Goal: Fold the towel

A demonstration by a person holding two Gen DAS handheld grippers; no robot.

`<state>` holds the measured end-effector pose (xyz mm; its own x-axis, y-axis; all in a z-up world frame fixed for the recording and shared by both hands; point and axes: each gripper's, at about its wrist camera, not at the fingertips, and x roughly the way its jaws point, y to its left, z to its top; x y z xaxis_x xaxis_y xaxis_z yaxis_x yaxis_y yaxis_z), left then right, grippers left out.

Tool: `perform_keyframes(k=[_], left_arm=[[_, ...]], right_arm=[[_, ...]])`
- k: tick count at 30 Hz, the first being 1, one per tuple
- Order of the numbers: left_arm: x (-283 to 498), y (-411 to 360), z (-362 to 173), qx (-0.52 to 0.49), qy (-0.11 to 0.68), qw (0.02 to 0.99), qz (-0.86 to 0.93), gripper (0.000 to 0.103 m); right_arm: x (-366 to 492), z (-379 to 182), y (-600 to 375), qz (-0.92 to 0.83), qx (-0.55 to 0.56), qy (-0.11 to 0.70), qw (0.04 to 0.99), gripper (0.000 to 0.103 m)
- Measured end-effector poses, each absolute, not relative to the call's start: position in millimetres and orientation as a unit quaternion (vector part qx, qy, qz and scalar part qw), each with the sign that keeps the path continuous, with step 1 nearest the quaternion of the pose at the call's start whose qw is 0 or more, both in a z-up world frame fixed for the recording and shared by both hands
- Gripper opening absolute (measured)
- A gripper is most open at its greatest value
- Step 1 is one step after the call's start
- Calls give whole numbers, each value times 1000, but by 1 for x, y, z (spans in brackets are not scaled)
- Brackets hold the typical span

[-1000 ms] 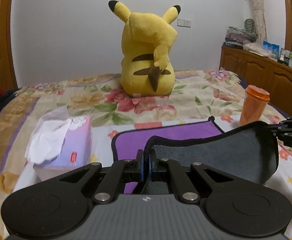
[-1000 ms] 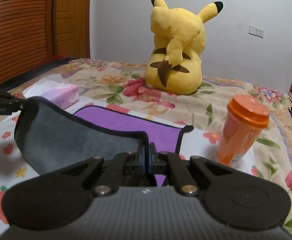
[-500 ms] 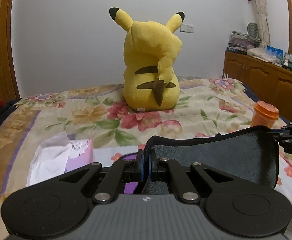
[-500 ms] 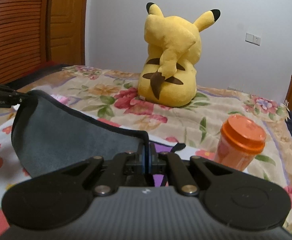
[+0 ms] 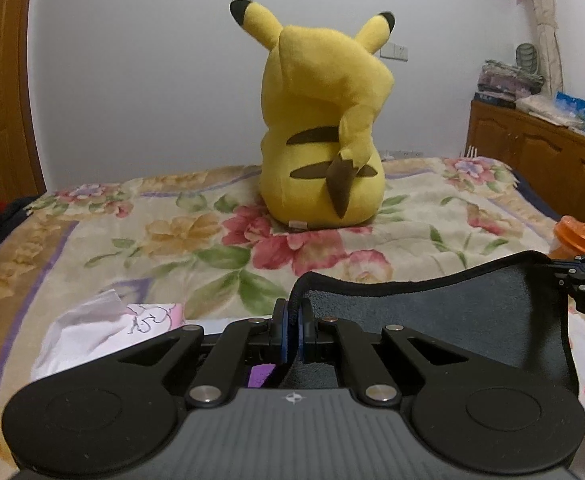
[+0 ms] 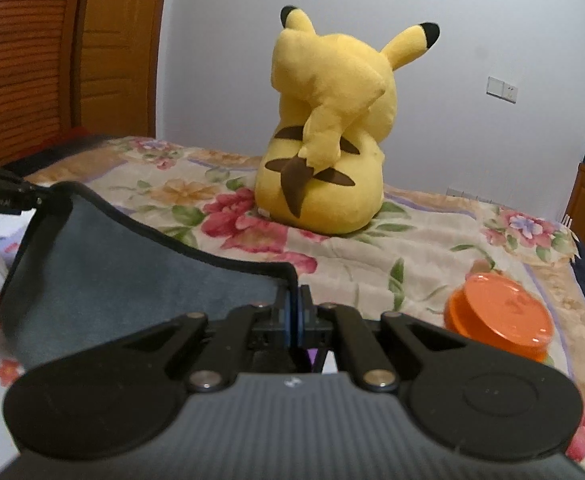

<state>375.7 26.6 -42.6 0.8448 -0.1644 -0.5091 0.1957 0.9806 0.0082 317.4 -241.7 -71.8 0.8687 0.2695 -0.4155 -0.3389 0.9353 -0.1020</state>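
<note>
Towel [image 5: 432, 320] hangs stretched between left gripper [image 5: 291, 322] and right gripper [image 6: 295, 312].

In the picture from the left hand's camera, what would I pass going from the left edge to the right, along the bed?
Tissue pack → left gripper, pinching a corner of the grey towel → orange cup and the right gripper at the towel's other corner.

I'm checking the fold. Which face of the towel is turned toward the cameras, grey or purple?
The grey face of the towel; the purple face shows only as a sliver beneath the left claw.
</note>
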Motion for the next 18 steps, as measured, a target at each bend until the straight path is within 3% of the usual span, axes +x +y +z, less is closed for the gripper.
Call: perform_keyframes(k=[15,16,18], left_arm=[[414,26,-102,50,309,947,-77,10],[413,25,-104,54,306,948,-70,16],[411,24,-107,54,307,948,-68,43]], right_arm=[[355,-129,-239,148,-86,246,954,4],[356,-130,-239,148,-86,248,953,4],[358,-134,-239,146,-84,262,950,5]])
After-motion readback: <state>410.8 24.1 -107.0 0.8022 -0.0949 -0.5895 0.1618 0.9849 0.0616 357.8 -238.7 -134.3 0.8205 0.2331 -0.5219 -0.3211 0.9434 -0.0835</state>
